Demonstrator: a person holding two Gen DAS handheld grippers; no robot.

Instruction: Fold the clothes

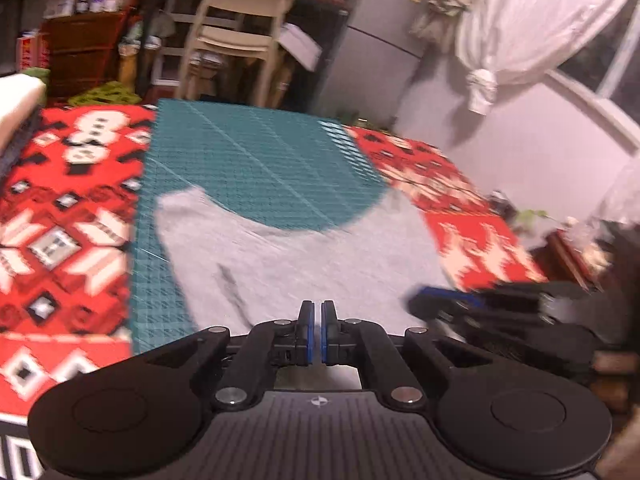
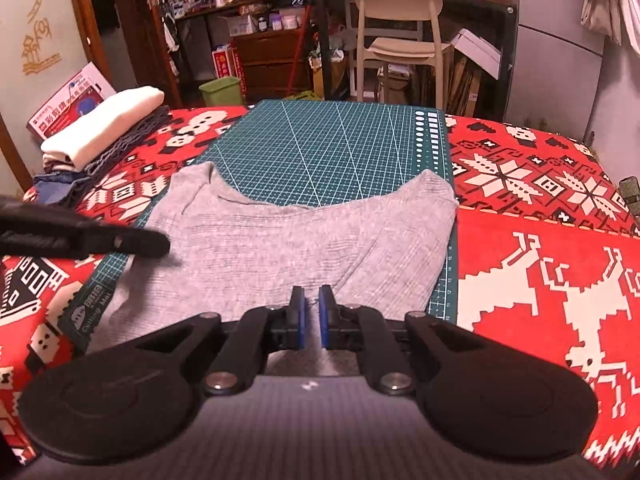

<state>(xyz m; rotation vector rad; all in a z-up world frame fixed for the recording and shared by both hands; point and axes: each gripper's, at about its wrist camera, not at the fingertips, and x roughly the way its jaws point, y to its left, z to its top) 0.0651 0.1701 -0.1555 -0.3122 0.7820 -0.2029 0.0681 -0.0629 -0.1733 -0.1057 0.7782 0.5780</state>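
With jaws nearly shut, both tools over grey garment.

Garment: light heather grey, faint ribbing. Mat: dark teal, white grid lines. Cloth: red, white and black pixel snowflake and reindeer motifs. Chair: cream. Bin: green.

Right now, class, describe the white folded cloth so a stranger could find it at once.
Start at the red patterned cover and its green mat. Look past the mat's left edge, to the cover's far left corner. The white cloth tops a small pile there, the only plain white item, unlike the grey garment spread on the mat.
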